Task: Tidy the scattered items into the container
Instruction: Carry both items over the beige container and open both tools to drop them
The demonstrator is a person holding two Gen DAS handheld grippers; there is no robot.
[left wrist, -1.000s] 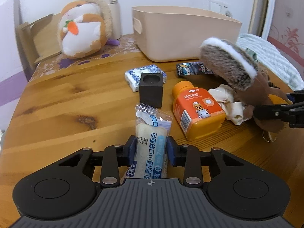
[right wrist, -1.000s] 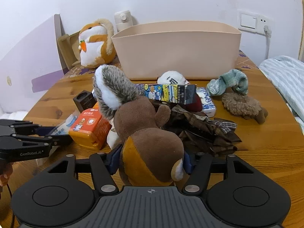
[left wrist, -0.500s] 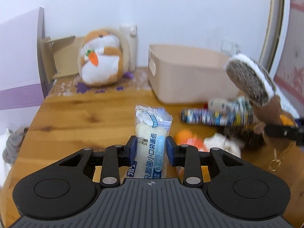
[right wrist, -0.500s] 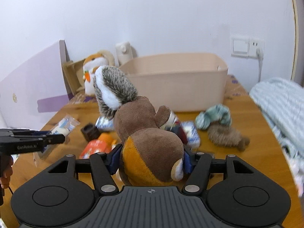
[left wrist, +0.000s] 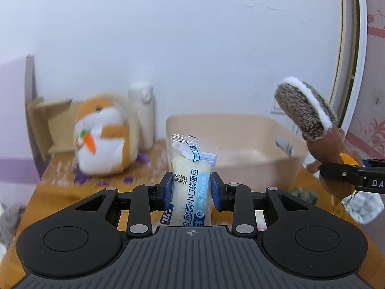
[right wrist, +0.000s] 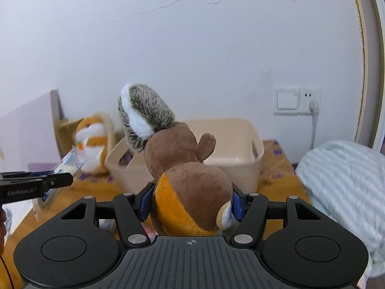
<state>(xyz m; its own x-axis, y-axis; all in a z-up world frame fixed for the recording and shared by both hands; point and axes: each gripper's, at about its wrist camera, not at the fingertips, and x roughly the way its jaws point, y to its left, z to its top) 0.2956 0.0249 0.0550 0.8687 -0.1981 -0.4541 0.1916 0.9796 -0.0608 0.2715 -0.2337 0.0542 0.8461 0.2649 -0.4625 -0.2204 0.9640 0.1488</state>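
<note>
1. Left wrist view: the left gripper (left wrist: 191, 189) held a clear plastic packet with blue print and a pale bread roll inside (left wrist: 192, 175). The packet stood upright between the blue pads (left wrist: 167, 189), its sealed top pointing up and forward. It was probably held that way so it could go into the bin end first.
2. The left fingers were closed to the packet's width, one pad pressed against each long side. Nothing else touched them.
3. The open beige plastic container (left wrist: 240, 154) sat just beyond the packet on the wooden table (left wrist: 43, 192). It looked empty in the part that showed. An orange-and-white plush hamster with a carrot (left wrist: 103, 142) and a white bottle (left wrist: 143, 115) stood to its left, apart from it.
4. Right wrist view: the right gripper (right wrist: 191, 201) clamped a brown-and-orange plush squirrel with a grey, white-edged tail (right wrist: 185, 168) around its round body. The tail rose above the fingers. That grip on the bulk likely kept the soft toy from flopping.
5. The right fingers stood fairly wide, their blue pads (right wrist: 146, 201) sunk into the plush on both sides.
6. The squirrel hung in front of the container's near wall (right wrist: 127, 175), above the table. I judged both items were being carried to the bin, with neither released yet.
</note>
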